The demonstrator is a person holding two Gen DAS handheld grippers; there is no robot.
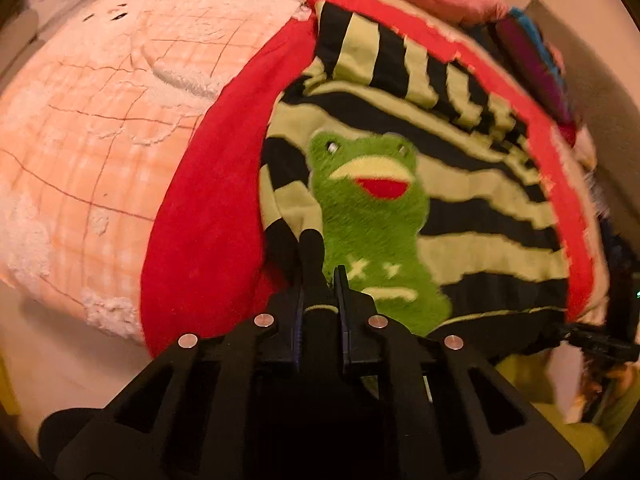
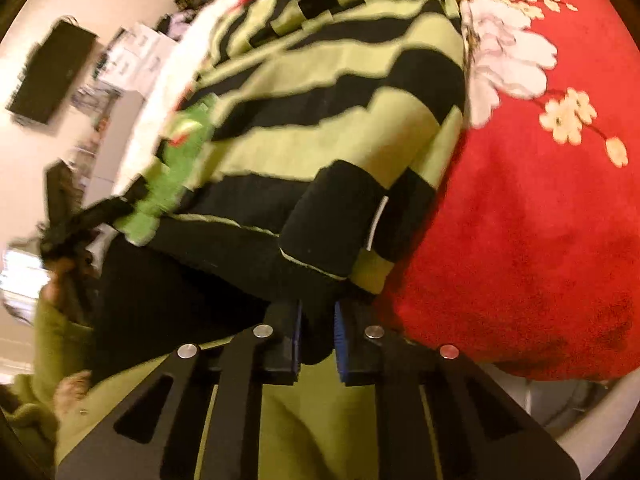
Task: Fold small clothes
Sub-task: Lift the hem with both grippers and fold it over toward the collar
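A small black and light-green striped sweater [image 1: 460,184] with a fuzzy green frog [image 1: 372,216] on its front lies spread on a red blanket [image 1: 208,216]. My left gripper [image 1: 319,276] is shut on the sweater's black hem at its near left corner. In the right wrist view the same sweater [image 2: 340,120] lies on the red blanket [image 2: 532,240], with a black sleeve cuff [image 2: 328,224] folded over the body. My right gripper [image 2: 316,312] is shut on the black hem at the near right corner. The left gripper [image 2: 80,220] shows blurred at far left.
An orange-and-white checked fluffy blanket [image 1: 100,152] lies left of the red one. Coloured clothes [image 1: 532,48] are piled at the far right. White flowers [image 2: 508,52] are printed on the red blanket. A dark box [image 2: 52,68] hangs on the wall beyond. My green sleeve [image 2: 52,344] is at lower left.
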